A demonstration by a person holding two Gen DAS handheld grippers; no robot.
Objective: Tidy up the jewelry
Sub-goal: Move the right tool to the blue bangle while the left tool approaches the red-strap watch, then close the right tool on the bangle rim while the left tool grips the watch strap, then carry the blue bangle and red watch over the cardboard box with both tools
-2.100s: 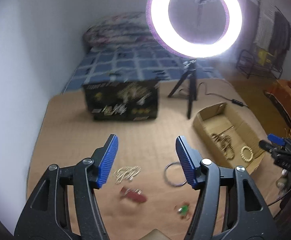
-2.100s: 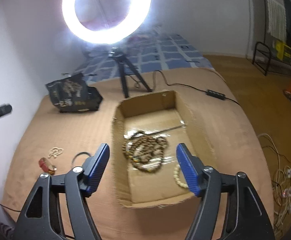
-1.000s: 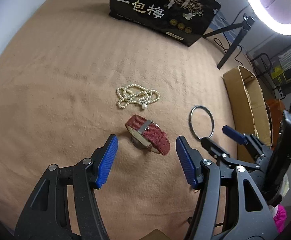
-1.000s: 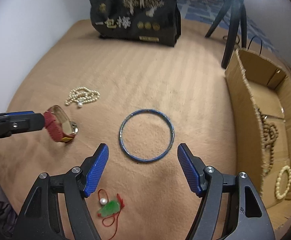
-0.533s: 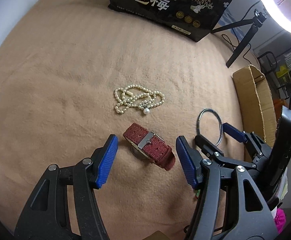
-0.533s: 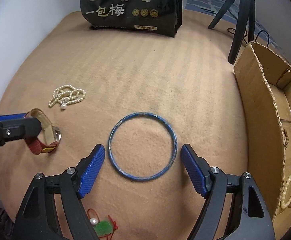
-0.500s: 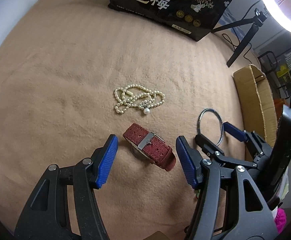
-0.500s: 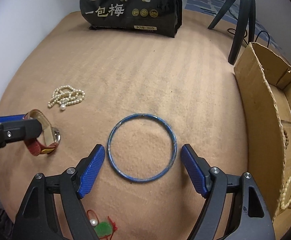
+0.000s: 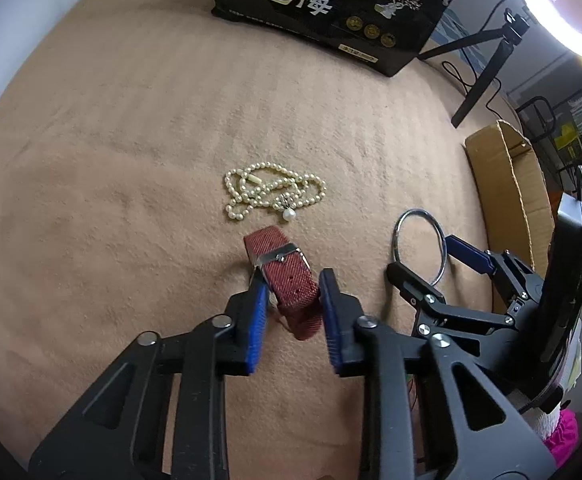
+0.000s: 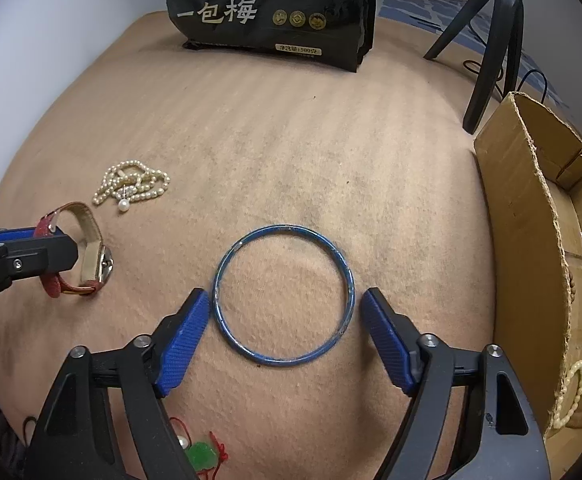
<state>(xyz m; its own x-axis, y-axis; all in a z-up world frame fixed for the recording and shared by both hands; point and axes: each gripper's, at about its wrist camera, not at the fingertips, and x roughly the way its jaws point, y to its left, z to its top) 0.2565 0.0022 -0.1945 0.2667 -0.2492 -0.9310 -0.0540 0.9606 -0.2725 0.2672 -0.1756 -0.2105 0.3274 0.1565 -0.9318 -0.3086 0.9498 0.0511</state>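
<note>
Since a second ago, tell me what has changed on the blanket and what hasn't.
The left gripper has just closed its jaws onto the red watch, which sat loose between them before. The right gripper came lower around the blue bangle, jaws open and straddling it without clamping. The pearl necklace, cardboard box and black bag lie as they were.

necklace (image 10: 133,185) behind watch (image 10: 85,254), bangle (image 10: 283,294) right
</note>
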